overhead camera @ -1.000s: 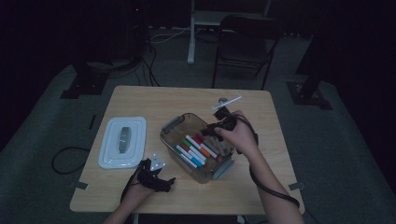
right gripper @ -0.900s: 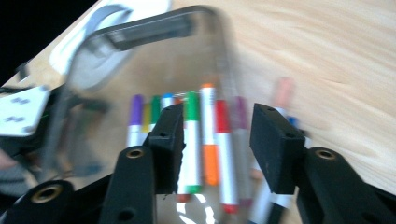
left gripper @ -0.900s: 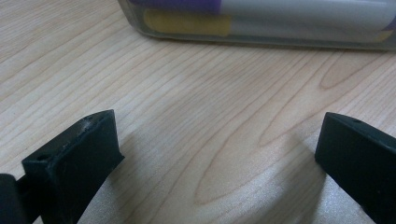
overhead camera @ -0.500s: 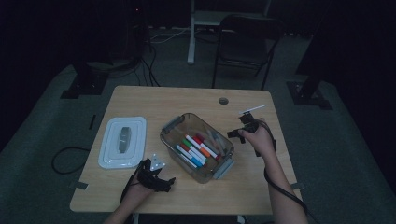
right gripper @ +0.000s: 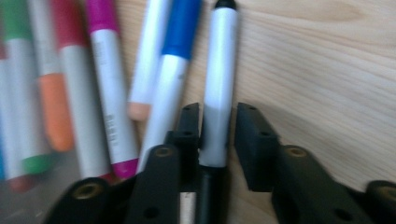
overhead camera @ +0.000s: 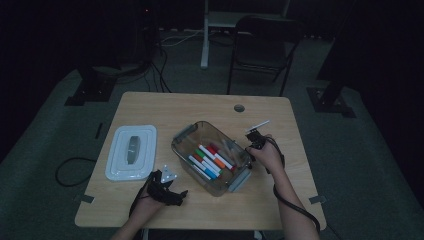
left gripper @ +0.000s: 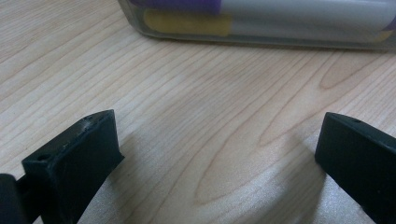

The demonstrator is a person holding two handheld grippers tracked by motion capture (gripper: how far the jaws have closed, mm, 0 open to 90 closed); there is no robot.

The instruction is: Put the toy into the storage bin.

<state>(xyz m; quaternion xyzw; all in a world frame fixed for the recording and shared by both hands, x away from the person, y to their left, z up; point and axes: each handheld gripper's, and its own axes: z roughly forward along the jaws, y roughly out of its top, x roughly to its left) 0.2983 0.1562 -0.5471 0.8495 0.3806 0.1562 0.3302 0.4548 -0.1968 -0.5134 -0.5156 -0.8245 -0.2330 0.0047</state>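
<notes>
Jaws of the right gripper [right gripper: 215, 135] had just closed on the white black-capped marker [right gripper: 219, 79], lowering it into the clear plastic bin [overhead camera: 185, 137] for storage.

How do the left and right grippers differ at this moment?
The left gripper rests low at the near edge of the table, its fingers spread wide over bare wood with nothing between them. The right gripper is at the right end of the clear box, and its fingers have just closed on a white marker with a black cap. Both are black and held by hand.
</notes>
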